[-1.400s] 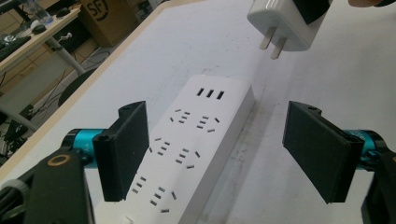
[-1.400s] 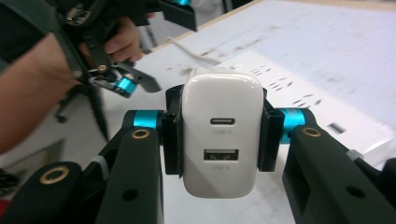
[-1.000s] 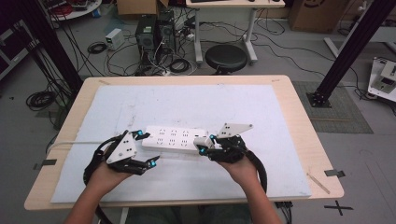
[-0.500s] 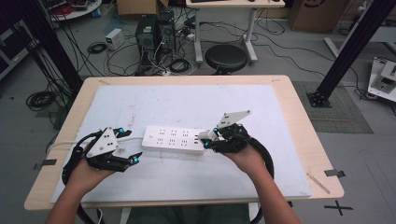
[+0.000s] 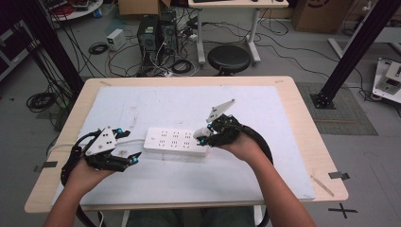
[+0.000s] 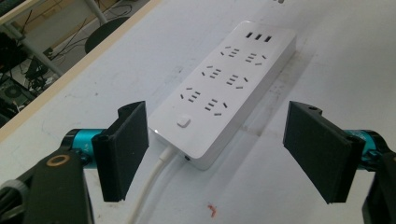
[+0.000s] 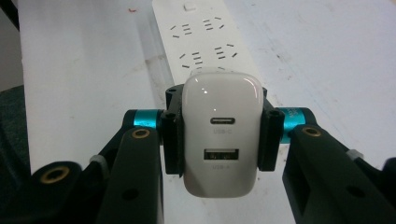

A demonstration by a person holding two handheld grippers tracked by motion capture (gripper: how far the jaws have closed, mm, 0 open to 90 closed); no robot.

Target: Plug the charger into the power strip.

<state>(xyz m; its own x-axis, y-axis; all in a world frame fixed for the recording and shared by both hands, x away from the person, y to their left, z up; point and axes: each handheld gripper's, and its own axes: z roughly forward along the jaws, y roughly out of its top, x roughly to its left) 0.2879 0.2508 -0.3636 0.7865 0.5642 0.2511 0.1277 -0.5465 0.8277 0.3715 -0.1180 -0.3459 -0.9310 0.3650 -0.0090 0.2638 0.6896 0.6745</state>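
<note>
A white rectangular plastic power strip (image 5: pixel 176 141) lay flat on the pale sheet covering the light wooden table (image 5: pixel 302 142), near the middle of the person's side, its white cable (image 6: pixel 152 179) leaving the end that faced the left gripper (image 5: pixel 128 145). In the left gripper view the strip (image 6: pixel 223 86) showed a square switch nearest the camera, three pairs of sockets beyond it and three small ports at the far end. The left gripper (image 6: pixel 215 149) had its jaws standing wide apart with nothing between the pads, the strip's near end just ahead of them and not touched. The right gripper (image 5: pixel 204 136) was clamped on a white rounded plastic USB charger block (image 7: pixel 222 135), gripped by its two long sides, with one oval port and one rectangular port facing the camera. In the right gripper view the block was held over the strip's end farthest from the switch; whether it touched the strip could not be told. Against the high view of a second before, the left gripper had drawn back from the strip's left end, where it had sat close against it, and now stood clear of it toward the table's left edge. The right gripper had lifted somewhat, its grey three-cornered plate (image 5: pixel 220 109) now tilted higher over the sheet. The strip itself had not visibly shifted.
</note>
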